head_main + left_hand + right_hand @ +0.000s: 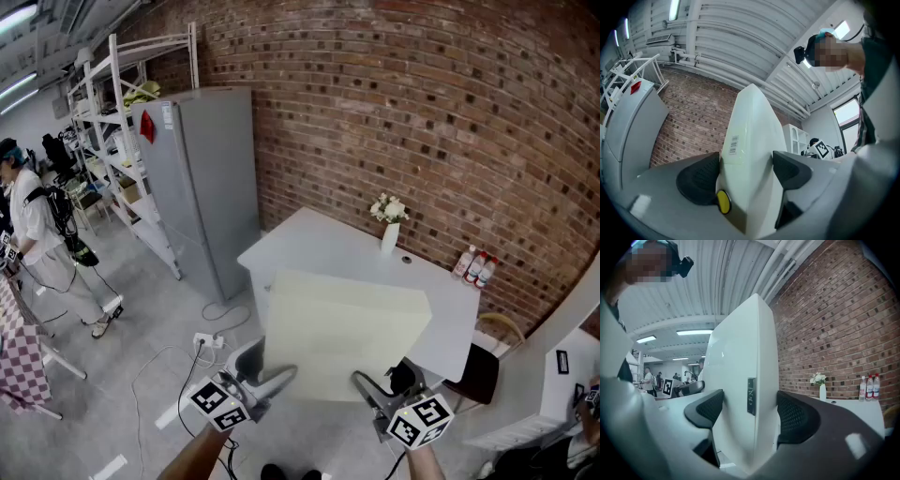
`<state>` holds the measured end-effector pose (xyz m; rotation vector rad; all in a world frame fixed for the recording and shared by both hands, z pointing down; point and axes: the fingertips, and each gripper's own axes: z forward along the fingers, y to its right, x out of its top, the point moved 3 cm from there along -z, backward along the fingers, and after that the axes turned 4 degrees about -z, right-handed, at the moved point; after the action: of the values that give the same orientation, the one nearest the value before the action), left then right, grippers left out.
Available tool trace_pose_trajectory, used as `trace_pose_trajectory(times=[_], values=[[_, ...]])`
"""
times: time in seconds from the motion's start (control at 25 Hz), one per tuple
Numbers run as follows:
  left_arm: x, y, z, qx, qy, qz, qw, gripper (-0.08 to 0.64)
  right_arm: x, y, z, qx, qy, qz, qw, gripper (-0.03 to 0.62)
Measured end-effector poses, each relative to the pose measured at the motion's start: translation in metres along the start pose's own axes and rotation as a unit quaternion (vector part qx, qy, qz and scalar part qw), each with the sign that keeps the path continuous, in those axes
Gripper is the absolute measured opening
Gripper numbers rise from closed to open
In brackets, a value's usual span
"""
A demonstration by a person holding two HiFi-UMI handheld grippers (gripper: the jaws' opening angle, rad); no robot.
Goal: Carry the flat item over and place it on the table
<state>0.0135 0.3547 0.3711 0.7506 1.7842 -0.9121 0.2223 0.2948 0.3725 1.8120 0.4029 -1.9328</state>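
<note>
1. Well, leftmost a person (28,225) stands by a rack (108,103), then comes a grey fridge (202,178); a vase (389,239) and bottles (475,266) sit on the far right of the table (309,244), with a chair (480,375) at its right corner
2. The box (342,333) is up in the air and hides the table's near side in the head view
3. Left gripper (746,173): jaws wide, both pads pressed on the box's near edge, left end
4. Right gripper (749,411): equally wide, clamped on the right end
5. The table is white, against a brick wall (422,112); a power strip (204,341) lies on the grey floor (159,309)
</note>
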Motion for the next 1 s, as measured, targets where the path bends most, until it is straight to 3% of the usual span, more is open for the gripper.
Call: trace_pose_trajectory(times=[1.0], values=[[-0.012, 0.012, 0.011, 0.005, -0.016, -0.006, 0.9998, 0.358, -0.004, 0.015, -0.011, 0.008, -0.004, 0.007, 1.0, 0.368]])
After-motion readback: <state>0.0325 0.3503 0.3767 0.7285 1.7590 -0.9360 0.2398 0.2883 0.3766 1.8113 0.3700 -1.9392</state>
